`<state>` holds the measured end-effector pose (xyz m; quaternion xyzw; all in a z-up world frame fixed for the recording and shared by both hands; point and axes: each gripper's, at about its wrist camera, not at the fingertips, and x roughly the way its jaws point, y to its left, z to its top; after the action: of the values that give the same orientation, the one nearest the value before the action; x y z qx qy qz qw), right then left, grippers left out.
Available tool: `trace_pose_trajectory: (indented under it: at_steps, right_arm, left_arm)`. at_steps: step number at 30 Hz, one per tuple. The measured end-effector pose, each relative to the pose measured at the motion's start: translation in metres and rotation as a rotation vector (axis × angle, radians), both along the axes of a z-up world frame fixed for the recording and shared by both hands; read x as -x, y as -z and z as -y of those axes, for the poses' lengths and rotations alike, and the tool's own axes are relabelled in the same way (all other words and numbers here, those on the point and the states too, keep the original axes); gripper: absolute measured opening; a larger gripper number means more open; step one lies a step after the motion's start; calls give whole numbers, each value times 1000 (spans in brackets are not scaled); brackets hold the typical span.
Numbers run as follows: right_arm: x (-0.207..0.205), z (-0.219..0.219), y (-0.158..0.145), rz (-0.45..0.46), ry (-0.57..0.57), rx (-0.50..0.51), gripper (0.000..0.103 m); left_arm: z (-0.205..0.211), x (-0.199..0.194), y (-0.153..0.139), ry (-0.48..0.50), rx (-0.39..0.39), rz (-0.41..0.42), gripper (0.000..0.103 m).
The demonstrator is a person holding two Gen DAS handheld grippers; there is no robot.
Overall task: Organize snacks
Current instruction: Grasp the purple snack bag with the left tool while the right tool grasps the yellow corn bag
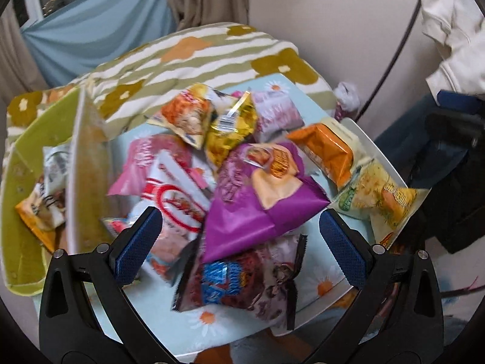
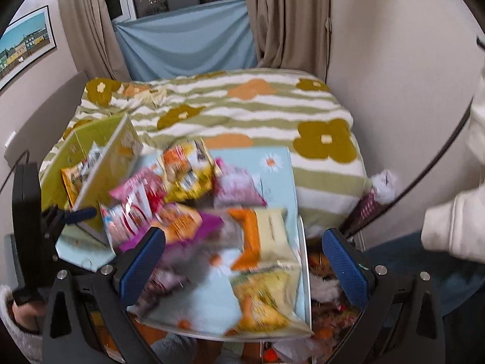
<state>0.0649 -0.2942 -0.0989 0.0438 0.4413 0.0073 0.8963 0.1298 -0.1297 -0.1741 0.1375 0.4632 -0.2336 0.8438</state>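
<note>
- Bed [image 2: 272, 112]: a green-striped floral blanket fills the far half of both views; a blue cloth hangs below the window beyond it.
- Tray [image 1: 327, 285]: a pale blue surface printed with daisies, lying on the near part of the bed and carrying the snack pile; its white right rim shows in both views.
- Green box [image 1: 24, 157]: stands at the left of the tray with a flap [image 1: 85, 176] raised on its right side. A yellow-and-white packet [image 1: 45, 203] already lies inside, so in all likelihood this is the sorting container.
- Snack pile: about ten packets heaped across the tray, many overlapping. The purple bag [image 1: 257, 212] lies at the centre, its long axis running from near left to far right; a red-and-white packet [image 1: 178, 203] touches it on the left, a dark packet with blue lettering [image 1: 236, 279] lies nearer, and an orange packet [image 1: 327, 154] and a yellow packet [image 1: 382, 203] lie on the right by the rim.
- Left gripper [image 1: 239, 236]: jaws spread wide, empty, angled down over the pile. The purple bag sits directly between and just beyond its blue pads [image 1: 342, 248], so this gripper is judged better placed to take it; the box lies to its left.
- Right gripper [image 2: 242, 261]: likewise wide apart and empty, hovering over the near right part of the tray, the yellow packet between its fingers. Motion blur obscures packet detail here.
- Person: a pale sleeve [image 2: 448, 227] at the right edge.
</note>
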Motion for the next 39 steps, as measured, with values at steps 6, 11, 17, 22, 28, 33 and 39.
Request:
trace_pose_trajectory:
  at_steps: [6, 11, 17, 22, 28, 33, 39]
  right_arm:
    - [9, 18, 52, -80, 12, -68, 103]
    - [13, 17, 79, -106, -12, -50, 103]
    - [14, 12, 106, -123, -45, -36, 103]
    - [11, 9, 121, -142, -57, -23, 103]
    - [8, 9, 133, -160, -74, -34, 103]
    - [8, 9, 136, -165, -70, -33, 103]
    - [6, 12, 139, -186, -69, -27, 91]
  left_arm:
    - [18, -10, 27, 39, -65, -2, 103]
    - [32, -17, 44, 65, -133, 33, 103]
    - [38, -27, 61, 73, -150, 32, 103]
    - [46, -25, 65, 110, -137, 24, 86]
    - [46, -17, 60, 119, -141, 29, 65]
    - [43, -13, 51, 104, -122, 26, 61]
    - [38, 0, 44, 92, -104, 37, 61]
